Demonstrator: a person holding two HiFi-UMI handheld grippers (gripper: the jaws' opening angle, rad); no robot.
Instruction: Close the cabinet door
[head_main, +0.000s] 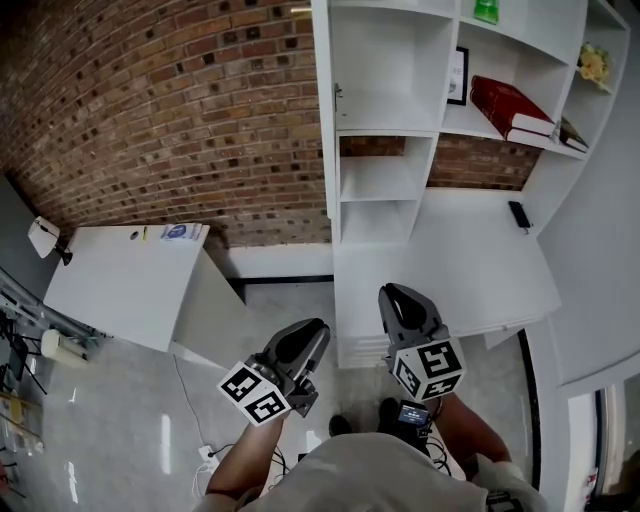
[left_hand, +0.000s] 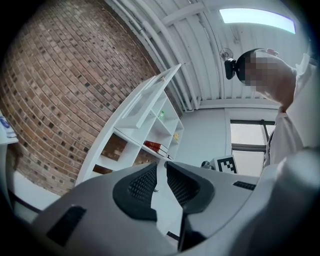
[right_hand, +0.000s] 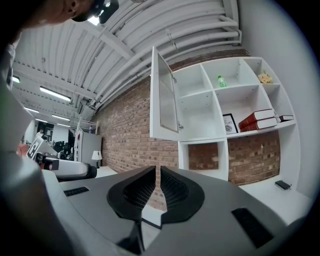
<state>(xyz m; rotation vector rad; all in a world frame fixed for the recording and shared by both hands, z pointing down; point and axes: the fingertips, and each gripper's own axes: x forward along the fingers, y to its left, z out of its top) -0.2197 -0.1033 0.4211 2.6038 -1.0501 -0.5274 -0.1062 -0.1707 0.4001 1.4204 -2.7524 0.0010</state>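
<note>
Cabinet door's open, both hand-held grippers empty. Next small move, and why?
Probably reach the right hand-held gripper up to the open white cabinet door: it stands swung out from the white shelf unit, and the gripper's shut jaws hold nothing.

The wall (head_main: 180, 100) at upper left is showing rough, matt brick. The shelf (head_main: 385, 150), door (right_hand: 162, 100) and counter (head_main: 125, 285) are looking smooth and white. The floor (head_main: 110, 420) is gleaming glossy grey. The left gripper (left_hand: 161, 167) and right gripper (right_hand: 158, 172) are showing matt grey plastic, with fine-gridded dark pads (left_hand: 142, 185) lining the jaws.
</note>
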